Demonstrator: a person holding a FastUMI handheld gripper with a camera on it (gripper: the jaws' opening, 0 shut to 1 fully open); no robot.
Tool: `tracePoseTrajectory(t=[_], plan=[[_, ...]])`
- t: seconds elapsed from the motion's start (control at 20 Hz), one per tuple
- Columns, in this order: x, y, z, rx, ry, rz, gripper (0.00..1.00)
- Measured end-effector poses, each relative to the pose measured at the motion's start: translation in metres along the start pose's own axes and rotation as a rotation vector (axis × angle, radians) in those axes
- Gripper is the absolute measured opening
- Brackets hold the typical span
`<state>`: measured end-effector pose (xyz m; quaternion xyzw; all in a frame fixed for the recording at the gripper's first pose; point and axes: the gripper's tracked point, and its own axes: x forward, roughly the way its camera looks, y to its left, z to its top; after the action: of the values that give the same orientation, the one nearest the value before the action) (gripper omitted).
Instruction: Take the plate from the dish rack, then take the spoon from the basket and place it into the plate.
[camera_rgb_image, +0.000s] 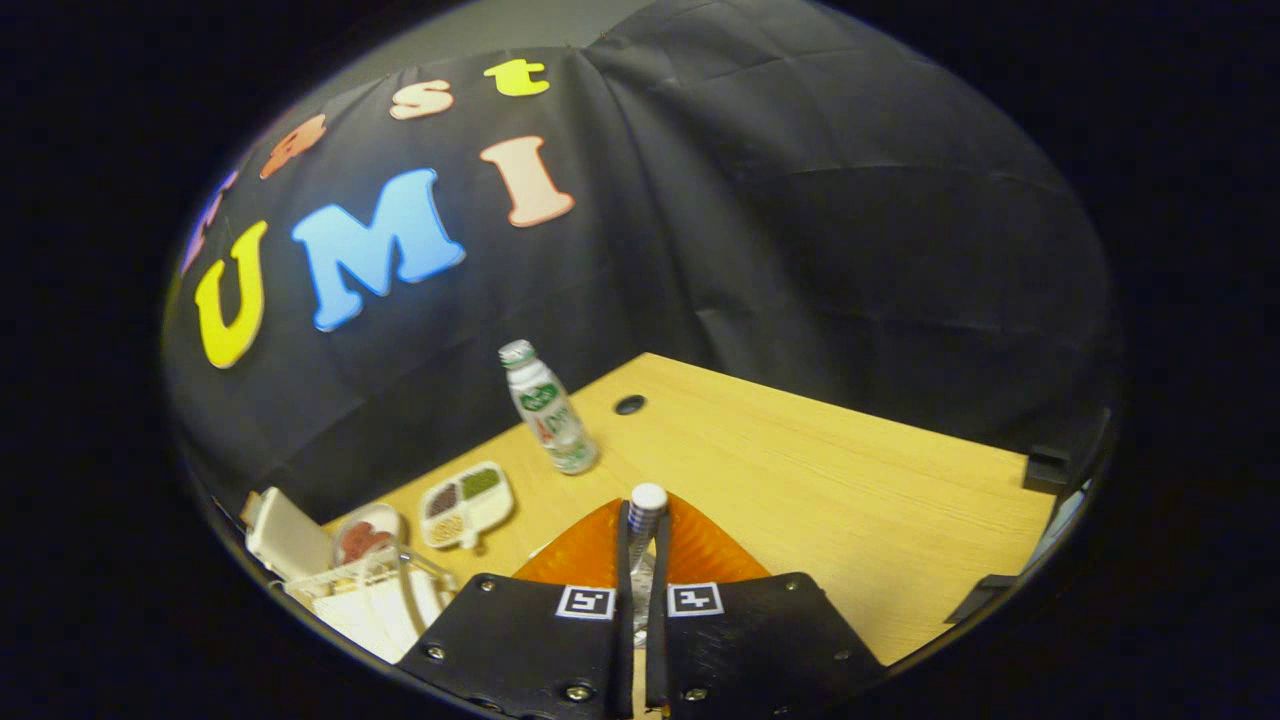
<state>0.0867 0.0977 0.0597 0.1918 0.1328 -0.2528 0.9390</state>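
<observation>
Tongs (641, 560) clamped narrow on the spoon, over the plate.
The two black fingers pinch a white-tipped, blue-patterned spoon handle (645, 515) upright between them; the ribbed orange plate (700, 555) sits just under and ahead on the pale wood desk (850, 500). Left: white wire dish rack (370, 590), compartment snack tray (467, 503). Beyond: white plastic bottle (548, 410).

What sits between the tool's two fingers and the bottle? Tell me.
In the gripper view, the tool is shut on the spoon. Beyond its fingers lies the orange plate, then a bare strip of wooden table up to the bottle.
</observation>
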Motion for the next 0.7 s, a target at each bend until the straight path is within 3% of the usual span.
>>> tracePoseTrajectory(t=[0.1, 0.35, 0.7], plan=[[0.003, 0.014, 0.009, -0.032, -0.008, 0.031, 0.00], [-0.008, 0.042, 0.037, -0.134, -0.054, 0.060, 0.00], [-0.063, 0.059, 0.087, -0.261, -0.147, 0.029, 0.00]])
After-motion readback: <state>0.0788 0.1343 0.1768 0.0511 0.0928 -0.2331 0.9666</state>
